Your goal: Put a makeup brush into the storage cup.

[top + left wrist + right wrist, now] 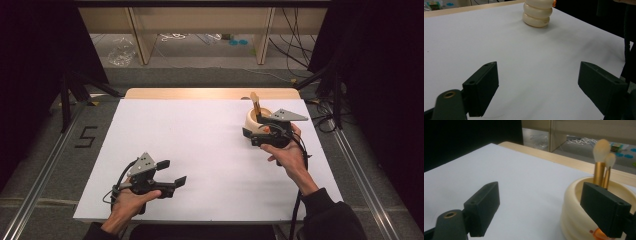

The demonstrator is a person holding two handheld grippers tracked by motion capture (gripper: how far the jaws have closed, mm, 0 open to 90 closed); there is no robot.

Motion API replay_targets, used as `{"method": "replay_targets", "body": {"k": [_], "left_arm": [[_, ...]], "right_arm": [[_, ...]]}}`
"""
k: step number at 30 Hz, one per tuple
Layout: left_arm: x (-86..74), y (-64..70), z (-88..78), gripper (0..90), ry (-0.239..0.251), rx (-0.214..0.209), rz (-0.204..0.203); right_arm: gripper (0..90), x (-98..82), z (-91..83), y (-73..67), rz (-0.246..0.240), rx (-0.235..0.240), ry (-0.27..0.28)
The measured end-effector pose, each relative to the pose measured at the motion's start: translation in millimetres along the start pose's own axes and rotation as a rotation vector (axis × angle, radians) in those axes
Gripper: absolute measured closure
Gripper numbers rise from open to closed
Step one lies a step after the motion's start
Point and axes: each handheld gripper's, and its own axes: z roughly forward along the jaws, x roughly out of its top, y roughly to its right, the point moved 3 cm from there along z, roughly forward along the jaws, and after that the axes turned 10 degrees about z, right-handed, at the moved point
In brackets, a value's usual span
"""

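One cream ribbed holder (254, 121) is seen standing upright on the white desk (200, 145), near its far right corner. Two brushes (603, 161) with gold handles and pale bristle heads are stood in it, bristles up, leaning against each other. A small orange piece (599, 235) is seen low against the holder's outer wall; what it is cannot be told.

Two tools are counted, one in each hand. The right tool (256, 131) is held just beside the holder on its near side, with its jaws spread wide apart; in the right gripper view one jaw is seen in front of the holder's wall and the other over bare desk, and nothing is clamped between them. The left tool (172, 173) is held low near the desk's near left corner, well apart from the holder, its jaws likewise spread wide with nothing between them.
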Motion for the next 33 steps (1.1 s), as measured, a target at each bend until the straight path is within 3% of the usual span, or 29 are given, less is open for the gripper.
{"method": "replay_targets", "body": {"k": [11, 14, 30, 33], "left_arm": [[0.2, -0.8, -1.2, 16.7, -0.004, 0.008, 0.001], [0.5, -1.1, -1.0, 16.7, -0.002, 0.009, -0.002], [0.7, -0.7, 0.3, 16.7, 0.001, 0.006, -0.002], [0.7, -0.9, -0.1, 16.7, -0.002, 0.011, -0.004]], "right_arm": [[16.3, -5.0, -2.5, -19.3, -0.01, 0.042, 0.013], [16.3, -10.8, -3.8, -24.8, 0.008, 0.067, -0.001], [16.3, -27.0, -10.3, -37.2, 0.013, 0.121, -0.012], [16.3, -29.3, -12.8, -37.1, 0.012, 0.112, -0.017]]}}
